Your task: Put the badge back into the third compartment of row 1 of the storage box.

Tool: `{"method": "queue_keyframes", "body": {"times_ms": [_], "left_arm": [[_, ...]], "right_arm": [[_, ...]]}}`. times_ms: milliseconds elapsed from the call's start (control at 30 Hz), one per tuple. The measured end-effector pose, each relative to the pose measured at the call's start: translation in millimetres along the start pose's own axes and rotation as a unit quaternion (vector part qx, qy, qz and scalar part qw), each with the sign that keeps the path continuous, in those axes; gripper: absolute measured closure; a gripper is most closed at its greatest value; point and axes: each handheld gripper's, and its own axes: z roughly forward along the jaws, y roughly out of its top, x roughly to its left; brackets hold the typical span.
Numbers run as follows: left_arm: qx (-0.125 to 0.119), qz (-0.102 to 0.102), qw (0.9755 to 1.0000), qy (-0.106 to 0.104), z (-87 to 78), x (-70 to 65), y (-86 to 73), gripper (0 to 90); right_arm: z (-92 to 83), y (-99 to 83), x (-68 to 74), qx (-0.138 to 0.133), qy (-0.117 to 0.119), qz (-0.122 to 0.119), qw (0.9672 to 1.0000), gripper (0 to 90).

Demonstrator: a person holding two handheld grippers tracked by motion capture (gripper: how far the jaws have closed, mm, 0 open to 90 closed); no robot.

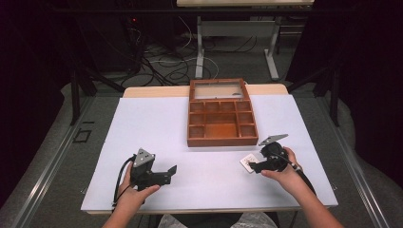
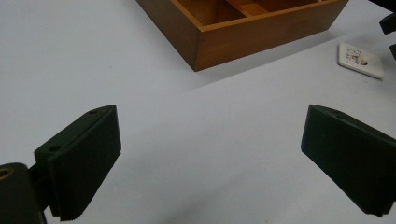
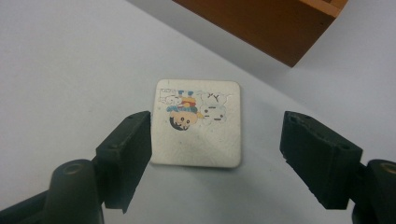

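A small white square tile (image 3: 201, 140) with a cartoon print lies flat on the white table cover, near the front right corner of a compartmented wooden box (image 1: 222, 141). My right gripper (image 3: 217, 126) is low over the tile and open. Its left jaw stands at the tile's left edge and its right jaw is well clear of the tile's right edge. From above, the tile (image 1: 247, 161) sits just left of the right gripper (image 1: 254, 166). My left gripper (image 1: 172, 172) rests near the table's front left, wide open with nothing between its jaws. The left gripper view shows the box (image 2: 261, 37) and the tile (image 2: 360, 59) ahead.
The box's glass-paned lid (image 1: 218, 89) lies open behind it at the table's far edge. The white cover (image 1: 142, 123) spans the table, with bare room on the left and in the middle front. Beyond stand desk legs (image 1: 199, 52) and floor cables.
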Motion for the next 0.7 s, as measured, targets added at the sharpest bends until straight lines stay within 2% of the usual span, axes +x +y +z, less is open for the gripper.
{"method": "queue_keyframes", "body": {"times_ms": [33, 67, 200, 333, 533, 567, 600, 667, 700], "left_arm": [[-0.001, -0.004, 1.0000, -0.001, 0.6, -0.4, -0.3, 5.4], [0.000, -0.001, 1.0000, 0.000, 0.7, 0.0, -0.4, 5.4], [0.000, 0.002, 1.0000, -0.001, 0.8, 0.6, -0.7, 5.5], [-0.003, -0.006, 1.0000, 0.002, 1.0, -0.1, -1.9, 5.8], [0.002, 0.001, 1.0000, 0.008, -0.9, 1.1, -3.3, 5.9], [0.003, -0.001, 1.0000, 0.008, -1.3, 1.0, -3.6, 5.9], [0.004, -0.001, 1.0000, 0.007, -1.7, 1.1, -3.8, 5.9], [0.007, 0.002, 0.9999, 0.008, -2.5, 1.4, -4.1, 6.0], [0.007, -0.001, 1.0000, 0.007, -2.5, 1.1, -4.6, 6.0]], "right_arm": [[1.3, 1.3, -0.2, 0.002, -0.003, -0.001, 1.0000, 24.6], [2.3, 2.4, 0.6, 0.005, 0.005, 0.004, 1.0000, 24.6], [9.0, 6.0, 1.6, 0.017, 0.009, 0.007, 0.9998, 24.6], [14.7, 7.6, 3.0, 0.028, 0.011, 0.003, 0.9995, 24.6], [22.8, 9.1, 7.4, 0.027, 0.013, -0.004, 0.9995, 24.6], [23.2, 9.6, 8.8, 0.032, 0.006, 0.002, 0.9995, 24.6], [23.9, 10.1, 8.3, 0.031, 0.013, -0.006, 0.9994, 24.6], [26.0, 10.3, 8.7, 0.029, 0.010, -0.007, 0.9995, 24.6], [25.6, 11.4, 9.0, 0.039, 0.008, -0.009, 0.9991, 24.6]]}}
